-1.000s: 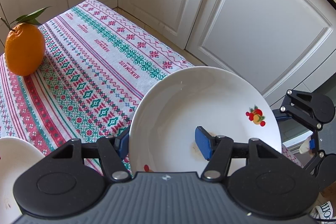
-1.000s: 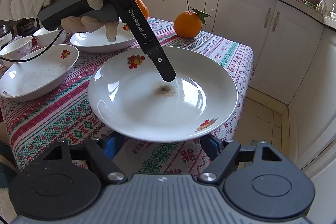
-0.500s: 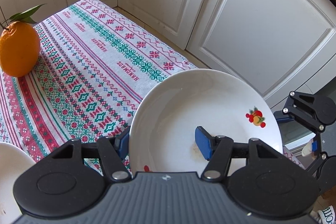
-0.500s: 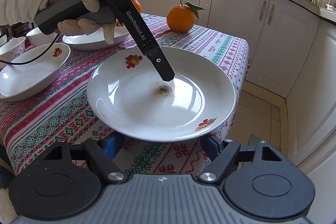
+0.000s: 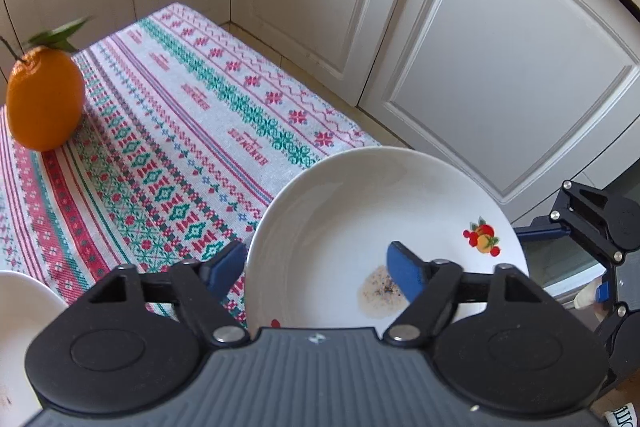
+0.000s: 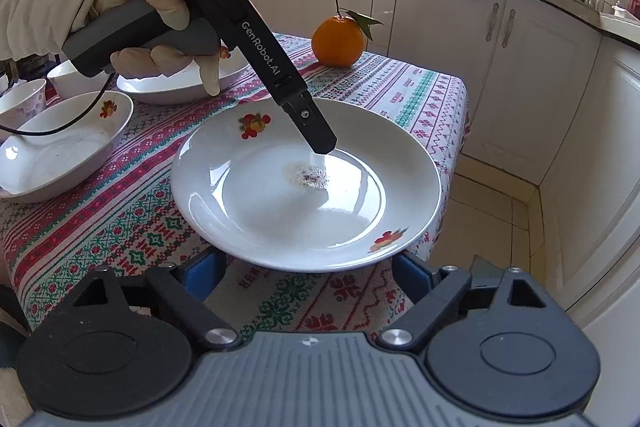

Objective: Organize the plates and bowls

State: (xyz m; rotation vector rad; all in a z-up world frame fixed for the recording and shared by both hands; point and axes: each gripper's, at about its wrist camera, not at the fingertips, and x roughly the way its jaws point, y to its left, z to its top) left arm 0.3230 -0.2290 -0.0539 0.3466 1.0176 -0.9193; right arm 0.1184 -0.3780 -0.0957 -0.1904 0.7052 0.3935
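A white plate with fruit decals (image 6: 308, 195) sits at the table's near right corner, with a small crumb stain in its middle. It also shows in the left wrist view (image 5: 360, 227). My left gripper (image 5: 316, 267) is open, straddling the plate's rim: one blue pad is over the plate's inside, the other is outside over the cloth. In the right wrist view its finger (image 6: 316, 131) reaches down to the plate's centre. My right gripper (image 6: 308, 271) is open, its fingers spread below the plate's near rim; it also shows in the left wrist view (image 5: 592, 227).
A patterned tablecloth (image 6: 100, 227) covers the table. White bowls (image 6: 60, 151) and another plate (image 6: 176, 87) stand at the left. An orange with leaves (image 6: 338, 41) sits at the far edge. White cabinets (image 6: 500, 67) and tiled floor lie to the right.
Both views have shifted slightly; the left gripper has moved a little over the plate. The plate has stayed on the table and both grippers stay open.
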